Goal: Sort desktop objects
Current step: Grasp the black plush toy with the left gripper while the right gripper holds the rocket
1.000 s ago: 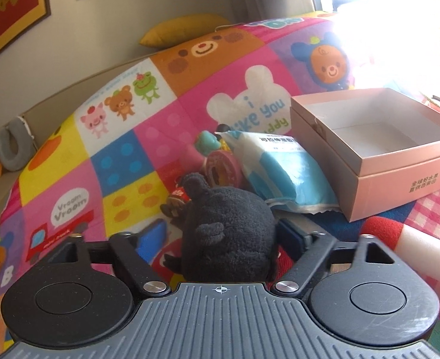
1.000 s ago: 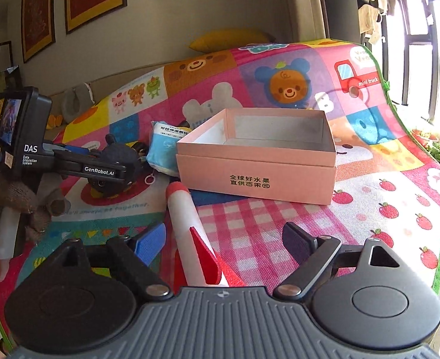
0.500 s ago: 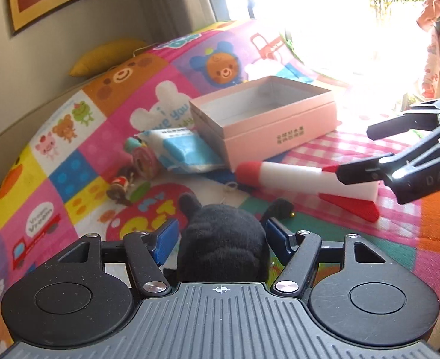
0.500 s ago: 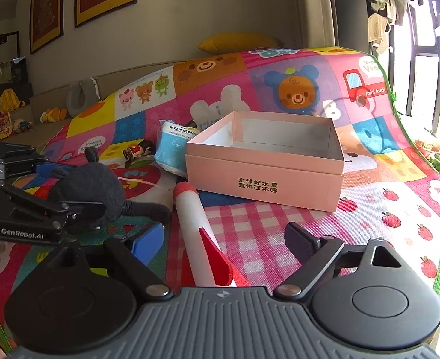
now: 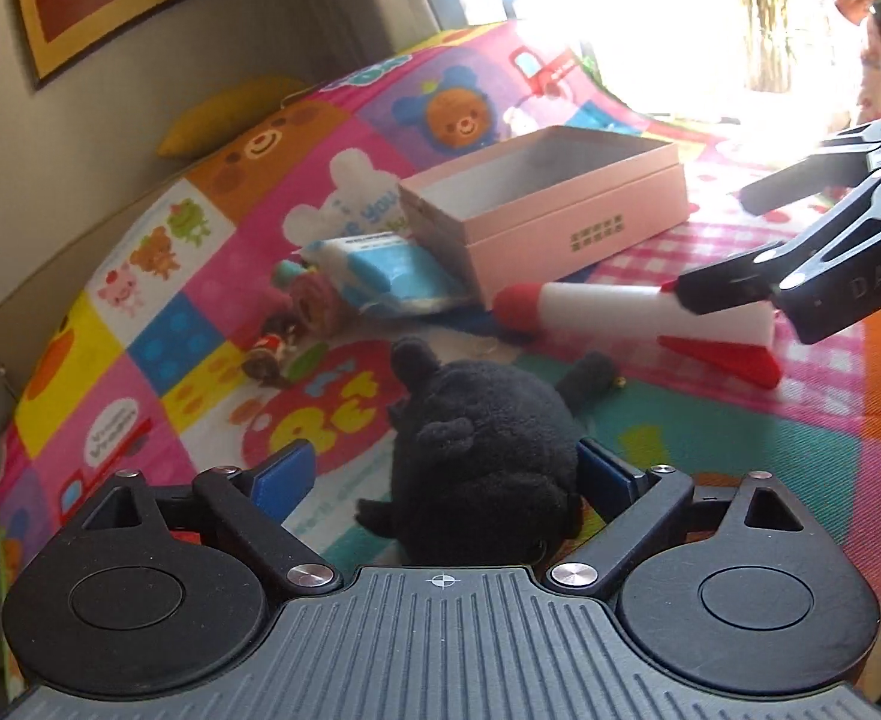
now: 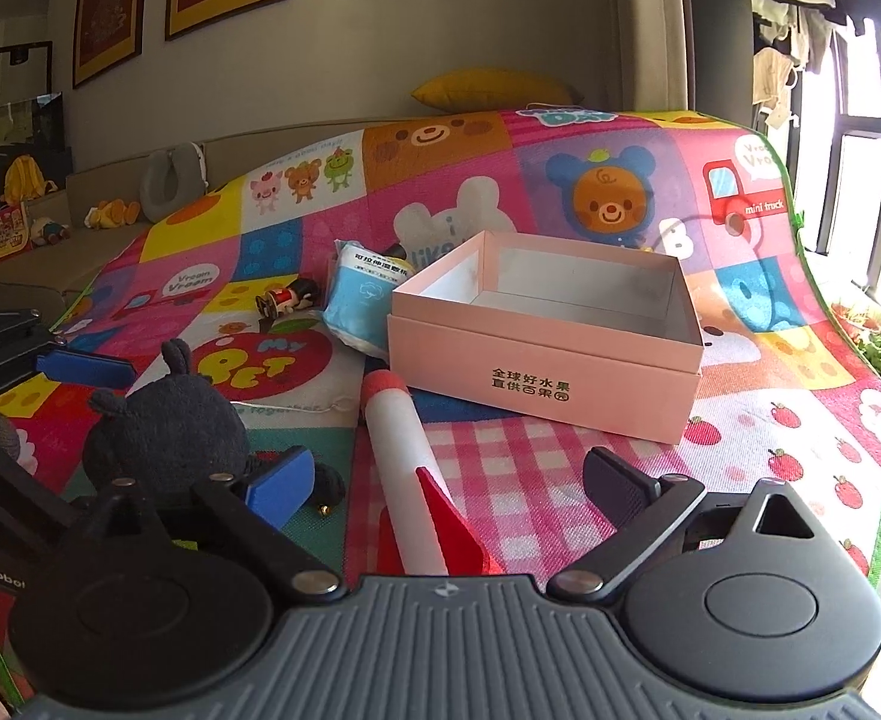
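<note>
Grippers poised over toys beside an empty pink box (image 6: 545,360) on a colourful play mat (image 6: 770,372).
Left gripper (image 5: 440,468) is opening around the black plush toy (image 5: 482,438), left pad clear. Right gripper (image 6: 446,480), opening too, straddles the white foam rocket (image 6: 401,456) without pinching. Likely next: close on it, lift it to the box.
</note>
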A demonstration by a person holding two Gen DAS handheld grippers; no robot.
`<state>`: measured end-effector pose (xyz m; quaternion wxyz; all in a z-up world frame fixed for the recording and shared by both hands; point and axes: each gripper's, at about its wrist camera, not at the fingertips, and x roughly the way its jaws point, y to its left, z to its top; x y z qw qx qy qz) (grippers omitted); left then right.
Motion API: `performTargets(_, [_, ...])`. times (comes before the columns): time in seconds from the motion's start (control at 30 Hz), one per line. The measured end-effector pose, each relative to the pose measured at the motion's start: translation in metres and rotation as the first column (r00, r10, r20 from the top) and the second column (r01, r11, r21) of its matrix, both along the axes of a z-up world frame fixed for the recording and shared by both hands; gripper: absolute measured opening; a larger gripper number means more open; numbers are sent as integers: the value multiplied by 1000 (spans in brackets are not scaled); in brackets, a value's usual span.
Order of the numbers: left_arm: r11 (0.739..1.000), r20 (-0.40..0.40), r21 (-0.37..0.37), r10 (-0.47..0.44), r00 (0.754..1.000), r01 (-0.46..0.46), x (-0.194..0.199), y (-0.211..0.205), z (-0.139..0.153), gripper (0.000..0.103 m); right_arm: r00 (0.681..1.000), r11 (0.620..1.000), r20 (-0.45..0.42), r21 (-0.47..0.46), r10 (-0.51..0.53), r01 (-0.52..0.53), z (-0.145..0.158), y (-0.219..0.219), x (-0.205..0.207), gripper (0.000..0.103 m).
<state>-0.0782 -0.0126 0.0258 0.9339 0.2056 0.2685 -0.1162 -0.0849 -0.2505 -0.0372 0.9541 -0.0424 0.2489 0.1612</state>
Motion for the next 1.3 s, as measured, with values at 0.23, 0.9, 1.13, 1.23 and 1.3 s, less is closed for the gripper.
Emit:
performTargets(0.23, [978, 78, -43, 205, 976, -202, 21, 52, 21, 103, 999, 999, -10, -41, 33, -34, -2, 12, 6, 97])
performTargets(0.9, [996, 12, -87, 24, 1000, -23, 54, 70, 4, 103, 983, 988, -160, -104, 94, -111, -13, 47, 48, 64])
performTargets(1.13, [999, -9, 9, 38, 999, -38, 74, 49, -12, 103, 957, 982, -268, -121, 109, -145, -16, 52, 72, 30])
performTargets(1.23, [999, -17, 17, 45, 999, -45, 73, 46, -12, 82, 945, 985, -299, -62, 134, -159, -9, 38, 61, 28])
performTargets(1.3, [998, -17, 9, 59, 998, -59, 69, 46, -10, 82, 940, 988, -312, -29, 135, -151, -3, 26, 49, 28])
